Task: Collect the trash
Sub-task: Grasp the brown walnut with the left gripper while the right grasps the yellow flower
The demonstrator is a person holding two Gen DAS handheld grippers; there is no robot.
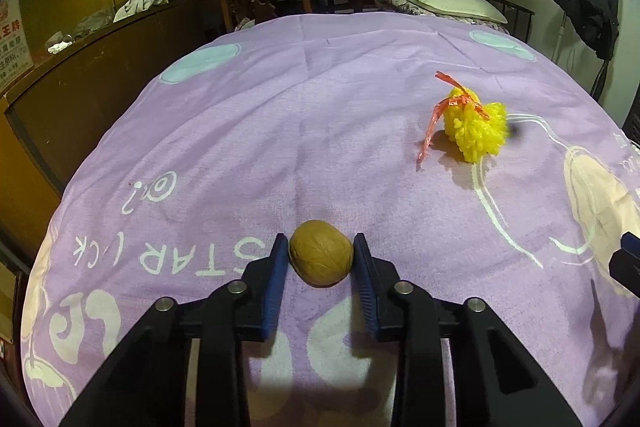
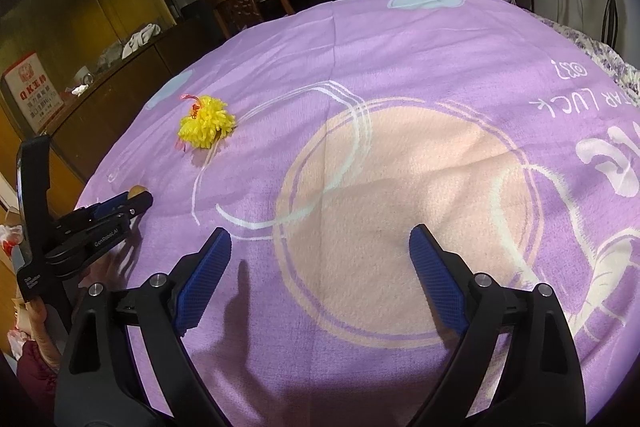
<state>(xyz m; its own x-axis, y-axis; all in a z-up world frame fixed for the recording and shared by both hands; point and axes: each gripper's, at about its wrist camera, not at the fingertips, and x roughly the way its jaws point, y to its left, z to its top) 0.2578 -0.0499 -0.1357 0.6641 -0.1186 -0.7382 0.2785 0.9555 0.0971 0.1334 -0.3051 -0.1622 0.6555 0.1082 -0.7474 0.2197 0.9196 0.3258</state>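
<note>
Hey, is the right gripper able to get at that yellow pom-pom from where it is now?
Probably yes. The right gripper is open and empty, and only bare purple blanket lies between it and the yellow pom-pom. The left gripper sits off to the side around the walnut.

Soft matt purple cloth with a faint nap on the bedspread [image 1: 320,131]. Wrinkled, dull brown shell on the walnut [image 1: 321,253]. Fluffy yellow yarn in the pompom [image 1: 478,125], tied with thin glossy red plastic ribbon [image 1: 434,121]. Matt black plastic on the left gripper [image 1: 321,259] and right gripper [image 2: 320,255], with finely ribbed blue rubbery pads [image 2: 438,277] and shiny metal pins [image 1: 237,287]. Glossy varnished wood on the cabinet [image 1: 92,79].
</note>
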